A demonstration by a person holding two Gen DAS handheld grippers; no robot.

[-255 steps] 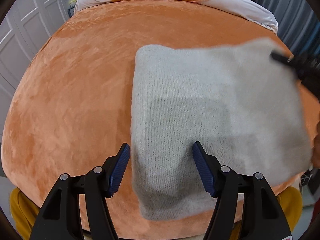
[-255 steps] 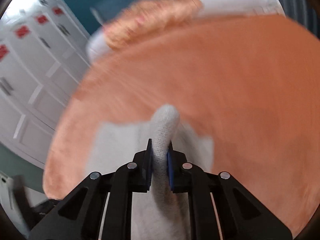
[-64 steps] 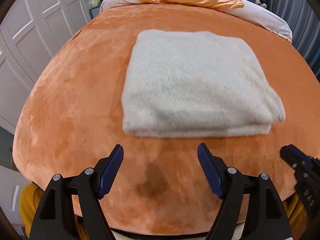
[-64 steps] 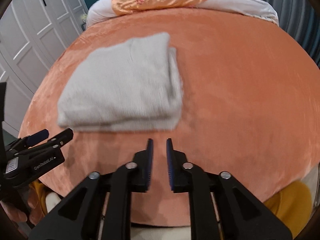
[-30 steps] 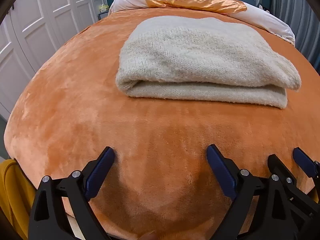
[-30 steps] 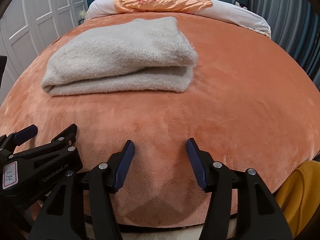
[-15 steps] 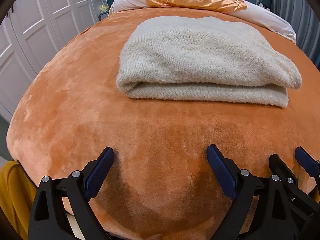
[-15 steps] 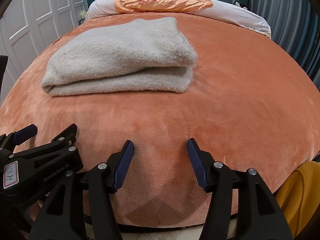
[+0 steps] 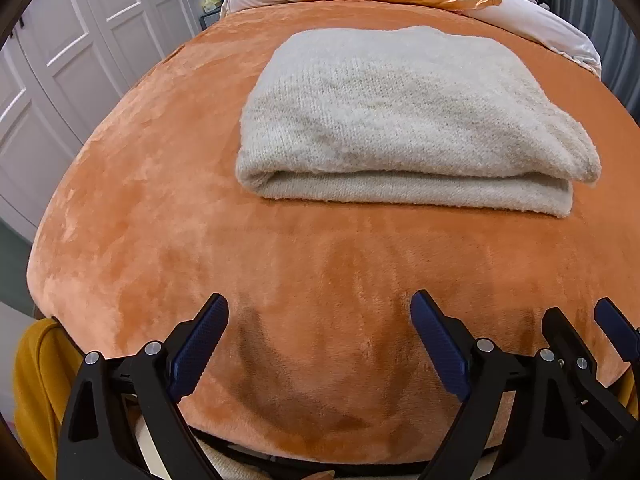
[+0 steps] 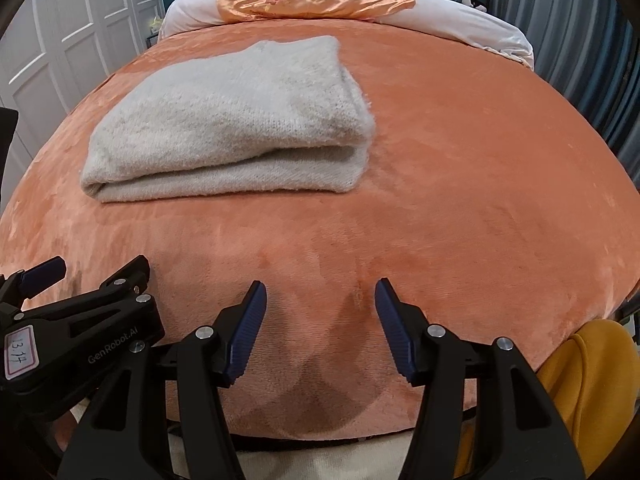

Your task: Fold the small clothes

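Sweater (image 9: 404, 120), cream knit, folded into a thick rectangle, lying flat mid-bed on orange blanket (image 9: 160, 216). Left tongs (image 9: 320, 344) spread wide, empty, low over blanket's near edge, well short of sweater. Right tongs (image 10: 318, 320) likewise parted, nothing between, just beside left. Floral orange pillow (image 10: 316, 0) at far end.
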